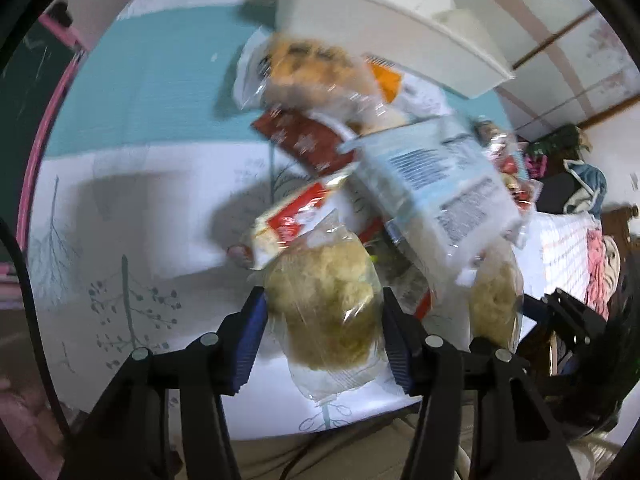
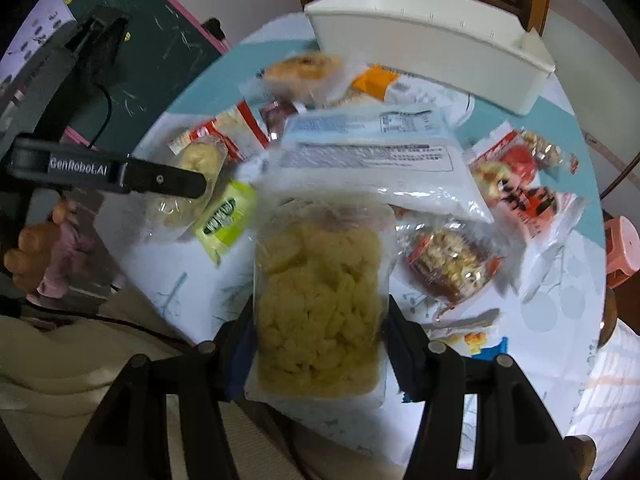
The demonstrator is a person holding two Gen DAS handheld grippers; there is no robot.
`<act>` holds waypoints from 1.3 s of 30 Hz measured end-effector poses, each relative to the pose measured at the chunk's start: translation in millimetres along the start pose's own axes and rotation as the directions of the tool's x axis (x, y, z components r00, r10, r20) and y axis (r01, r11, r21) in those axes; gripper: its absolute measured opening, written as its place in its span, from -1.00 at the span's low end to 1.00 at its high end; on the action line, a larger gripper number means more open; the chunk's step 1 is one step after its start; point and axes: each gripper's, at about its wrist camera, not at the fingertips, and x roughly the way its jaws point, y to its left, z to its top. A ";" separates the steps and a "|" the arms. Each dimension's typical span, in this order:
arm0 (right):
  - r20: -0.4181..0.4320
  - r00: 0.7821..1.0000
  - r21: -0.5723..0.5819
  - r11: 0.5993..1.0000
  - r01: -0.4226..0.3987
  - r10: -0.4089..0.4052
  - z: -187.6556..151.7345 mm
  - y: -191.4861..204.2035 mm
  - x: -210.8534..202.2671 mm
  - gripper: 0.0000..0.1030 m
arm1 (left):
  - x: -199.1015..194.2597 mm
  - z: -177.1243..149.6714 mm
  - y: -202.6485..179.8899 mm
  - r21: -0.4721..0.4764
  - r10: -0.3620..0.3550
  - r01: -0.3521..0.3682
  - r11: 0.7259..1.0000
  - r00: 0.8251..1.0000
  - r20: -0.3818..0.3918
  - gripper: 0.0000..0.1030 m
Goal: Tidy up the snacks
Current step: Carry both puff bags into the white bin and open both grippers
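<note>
Snacks: left claw [image 1: 322, 322] clenched on clear puff bag [image 1: 324, 304], right claw [image 2: 320, 344] clenched on chip bag [image 2: 320, 312] (both above surface [image 2: 560, 320]). Beyond, loose packets heaped; white bin [image 2: 432, 44] at far edge.

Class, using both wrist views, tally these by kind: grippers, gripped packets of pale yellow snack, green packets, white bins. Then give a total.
Grippers: 2, the left gripper and the right gripper
Pale yellow snack packet, one gripped in each: 2
Green packet: 1
White bin: 1
Total: 6
</note>
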 end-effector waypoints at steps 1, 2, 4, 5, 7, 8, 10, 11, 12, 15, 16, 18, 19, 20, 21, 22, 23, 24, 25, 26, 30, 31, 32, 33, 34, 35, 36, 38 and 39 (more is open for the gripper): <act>0.018 1.000 -0.003 1.000 0.001 -0.001 2.5 2.7 -6.3 0.12 | -7.4 0.8 -5.4 0.021 0.000 -0.001 1.000 1.000 0.024 0.03; 0.034 0.999 -0.005 1.000 0.004 -0.003 3.9 2.6 -10.1 0.12 | -15.0 2.7 -11.1 0.040 -0.001 0.000 0.999 0.999 0.044 0.03; 0.061 0.998 0.001 1.000 0.002 -0.002 9.4 1.3 -19.7 0.12 | -34.9 4.9 -21.9 0.076 -0.012 0.005 0.997 0.995 0.094 0.03; 0.081 0.997 0.005 1.000 -0.003 0.003 19.6 1.6 -20.4 0.12 | -45.2 7.7 -27.7 0.092 -0.026 0.015 0.996 0.993 0.119 0.03; 0.125 0.992 0.012 1.000 -0.014 0.012 25.7 -0.7 -34.8 0.12 | -62.4 15.2 -41.0 0.125 -0.046 0.025 0.992 0.985 0.167 0.03; 0.150 0.989 0.015 1.000 -0.013 0.011 33.2 -2.8 -41.4 0.12 | -73.6 18.9 -45.2 0.143 -0.049 0.022 0.989 0.980 0.194 0.03; 0.198 0.980 0.018 1.000 0.015 -0.018 49.3 -6.7 -56.7 0.12 | -96.7 31.8 -55.8 0.180 -0.047 0.001 0.984 0.966 0.254 0.03; 0.215 0.976 0.020 0.999 0.029 -0.033 56.8 -8.5 -61.6 0.12 | -107.1 40.3 -63.1 0.196 -0.047 -0.010 0.980 0.958 0.283 0.03; 0.239 0.970 0.025 0.999 0.049 -0.053 68.0 -11.7 -71.1 0.12 | -117.8 45.3 -65.7 0.209 -0.049 -0.018 0.978 0.950 0.307 0.03; 0.311 0.945 0.043 0.995 0.093 -0.102 99.8 -18.7 -95.9 0.12 | -147.9 72.0 -81.2 0.250 -0.046 -0.059 0.966 0.918 0.394 0.03; 0.334 0.935 0.050 0.993 0.108 -0.118 110.9 -21.3 -102.5 0.12 | -158.3 83.0 -89.1 0.267 -0.042 -0.083 0.960 0.901 0.432 0.03; 0.375 0.914 0.074 0.988 0.136 -0.153 133.2 -29.2 -114.5 0.12 | -171.0 102.9 -100.6 0.284 -0.032 -0.125 0.951 0.871 0.490 0.03; 0.390 0.905 0.089 0.985 0.147 -0.170 144.3 -34.2 -119.1 0.13 | -178.1 112.3 -104.0 0.288 -0.032 -0.135 0.948 0.860 0.509 0.03; 0.405 0.895 0.113 0.981 0.157 -0.189 159.0 -41.7 -122.7 0.13 | -182.8 122.3 -108.1 0.288 -0.031 -0.143 0.947 0.850 0.526 0.03; 0.414 0.887 0.130 0.978 0.164 -0.204 170.7 -47.1 -124.9 0.13 | -185.3 135.9 -111.5 0.285 -0.028 -0.151 0.946 0.841 0.541 0.03; 0.419 0.881 0.151 0.974 0.171 -0.220 188.8 -56.8 -124.4 0.13 | -188.2 148.2 -114.9 0.282 -0.027 -0.155 0.947 0.834 0.550 0.03; 0.419 0.879 0.163 0.971 0.175 -0.229 199.7 -63.8 -123.1 0.13 | -188.3 160.1 -117.3 0.276 -0.024 -0.158 0.948 0.831 0.556 0.03; 0.417 0.876 0.180 0.967 0.183 -0.243 210.8 -70.7 -121.0 0.13 | -185.8 173.1 -119.4 0.269 -0.019 -0.160 0.950 0.829 0.558 0.03; 0.409 0.873 0.207 0.959 0.195 -0.266 226.9 -81.2 -116.3 0.13 | -183.1 185.6 -121.8 0.269 -0.017 -0.162 0.949 0.829 0.559 0.04; 0.408 0.870 0.218 0.955 0.201 -0.277 236.3 -88.3 -113.5 0.13 | -177.5 197.5 -124.4 0.275 -0.019 -0.163 0.947 0.830 0.557 0.06; 0.377 0.879 0.274 0.942 0.195 -0.292 267.7 -116.5 -92.9 0.39 | -154.7 239.2 -128.6 0.265 0.001 -0.173 0.949 0.840 0.543 0.85; 0.375 0.879 0.283 0.939 0.195 -0.295 271.4 -120.8 -88.9 0.56 | -144.7 243.6 -127.9 0.251 0.012 -0.176 0.952 0.839 0.544 0.90; 0.382 0.872 0.281 0.937 0.207 -0.307 274.7 -122.6 -85.8 0.65 | -140.4 247.9 -125.2 0.236 0.016 -0.172 0.956 0.837 0.547 0.91; 0.387 0.866 0.272 0.936 0.223 -0.318 275.1 -121.5 -84.3 0.78 | -136.2 251.5 -122.0 0.226 0.015 -0.163 0.960 0.840 0.542 0.91; 0.389 0.860 0.258 0.935 0.243 -0.331 274.5 -119.6 -83.2 0.86 | -132.0 255.0 -118.4 0.213 0.019 -0.154 0.965 0.848 0.529 0.91; 0.385 0.855 0.247 0.932 0.266 -0.347 273.7 -116.9 -82.7 0.87 | -127.2 256.6 -114.5 0.200 0.024 -0.147 0.969 0.857 0.515 0.91; 0.384 0.851 0.241 0.929 0.282 -0.358 272.1 -114.4 -83.4 0.87 | -123.8 257.1 -110.4 0.185 0.027 -0.138 0.973 0.865 0.502 0.91; 0.389 0.839 0.230 0.922 0.311 -0.380 267.7 -110.2 -85.1 0.87 | -119.9 252.2 -102.5 0.162 0.028 -0.124 0.979 0.869 0.494 0.91; 0.393 0.833 0.225 0.919 0.323 -0.389 265.8 -107.7 -86.5 0.87 | -119.4 249.2 -99.0 0.154 0.029 -0.123 0.980 0.865 0.501 0.91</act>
